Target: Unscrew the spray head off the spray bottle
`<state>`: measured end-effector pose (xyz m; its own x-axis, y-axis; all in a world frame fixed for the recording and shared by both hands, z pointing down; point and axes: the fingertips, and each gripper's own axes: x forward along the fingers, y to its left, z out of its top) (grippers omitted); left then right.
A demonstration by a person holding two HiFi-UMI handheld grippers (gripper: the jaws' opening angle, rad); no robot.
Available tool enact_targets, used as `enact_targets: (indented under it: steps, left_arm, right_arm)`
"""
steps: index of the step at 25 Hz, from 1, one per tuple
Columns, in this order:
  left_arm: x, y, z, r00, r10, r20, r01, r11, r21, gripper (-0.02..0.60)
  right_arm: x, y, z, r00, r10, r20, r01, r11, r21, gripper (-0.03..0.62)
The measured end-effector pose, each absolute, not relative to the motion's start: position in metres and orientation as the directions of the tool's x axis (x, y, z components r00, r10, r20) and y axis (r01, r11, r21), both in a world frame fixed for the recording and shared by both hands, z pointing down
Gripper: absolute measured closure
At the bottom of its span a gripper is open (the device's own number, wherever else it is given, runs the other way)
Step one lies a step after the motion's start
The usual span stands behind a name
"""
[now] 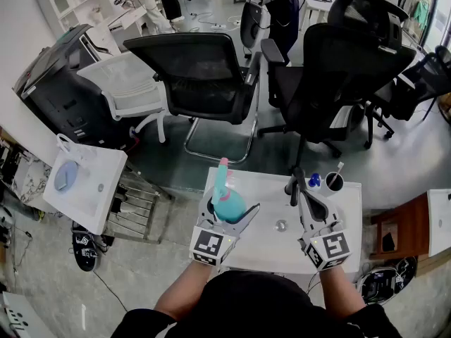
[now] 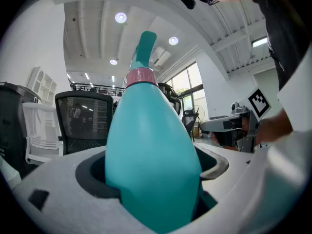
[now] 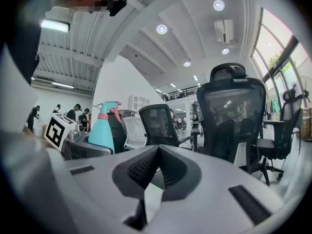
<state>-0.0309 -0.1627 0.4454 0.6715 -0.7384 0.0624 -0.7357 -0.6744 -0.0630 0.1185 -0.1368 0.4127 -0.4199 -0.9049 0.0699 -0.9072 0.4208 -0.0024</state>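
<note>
Left gripper (image 1: 230,210) clamps the spray bottle (image 2: 151,150) near tabletop's (image 1: 271,251) left edge; the shut, empty right gripper (image 3: 158,152) should open, then grasp spray head (image 2: 144,48)

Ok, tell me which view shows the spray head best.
The right gripper view: the spray head stands side-on, with nozzle, pink trigger and collar all showing. The left gripper view gives only its back above the collar; the head view sees it small, from above.
</note>
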Motion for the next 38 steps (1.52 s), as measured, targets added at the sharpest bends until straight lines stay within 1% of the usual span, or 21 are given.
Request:
enact_targets:
  steps: [14, 20, 25, 30, 38]
  left_arm:
    - [-0.022, -0.162, 0.451, 0.695, -0.715, 0.083, -0.711, -0.699, -0.070, 0.126]
    - [-0.019, -0.160, 0.455, 0.704, -0.703, 0.101, -0.700, -0.711, -0.067, 0.126]
    - [-0.014, -0.160, 0.460, 0.713, -0.691, 0.120, -0.688, -0.722, -0.069, 0.126]
    - [-0.006, -0.155, 0.464, 0.731, -0.669, 0.136, -0.665, -0.742, -0.078, 0.126]
    - [0.007, -0.147, 0.469, 0.754, -0.638, 0.153, -0.633, -0.769, -0.086, 0.126]
  right_arm:
    - [0.117, -0.140, 0.416, -0.434, -0.898, 0.074, -0.900, 0.436, 0.007, 0.591]
    - [0.093, -0.134, 0.412, -0.575, -0.816, 0.058, -0.818, 0.574, -0.028, 0.589]
    - [0.077, -0.127, 0.396, -0.640, -0.768, 0.016, -0.768, 0.639, -0.025, 0.586]
    - [0.058, -0.121, 0.384, -0.702, -0.712, 0.011, -0.712, 0.702, 0.008, 0.532]
    - [0.028, -0.109, 0.376, -0.765, -0.643, 0.034, -0.643, 0.766, 0.021, 0.475]
